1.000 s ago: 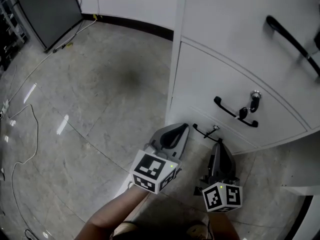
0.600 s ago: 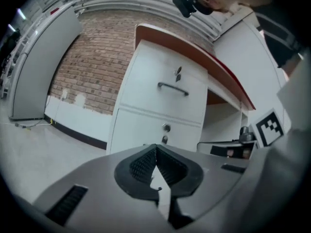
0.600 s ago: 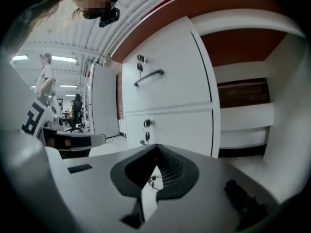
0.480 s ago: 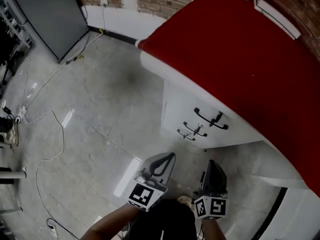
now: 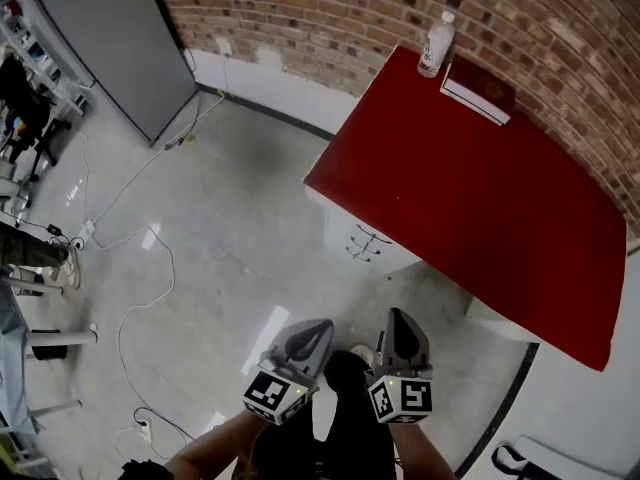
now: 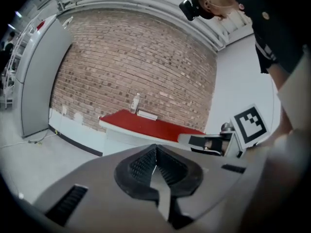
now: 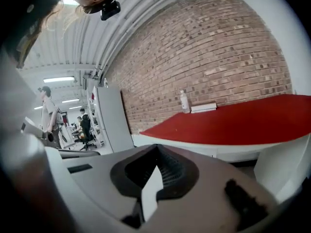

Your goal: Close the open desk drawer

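The red-topped desk stands against the brick wall, well ahead of both grippers. Its white drawer unit shows small dark handles, and the fronts look flush with one another. My left gripper and right gripper hang low over the floor, side by side, far from the drawers. Each is shut with nothing between its jaws. The left gripper view shows the shut left gripper with the desk beyond it. The right gripper view shows the shut right gripper and the desk.
A clear bottle and a flat red book sit at the desk's far end. A grey panel leans at the left. Cables trail over the pale floor. People and chairs are at the far left.
The view has pulled up and back from the drawer unit. Both grippers, which were close to the drawer handles, are now far from them and still shut.
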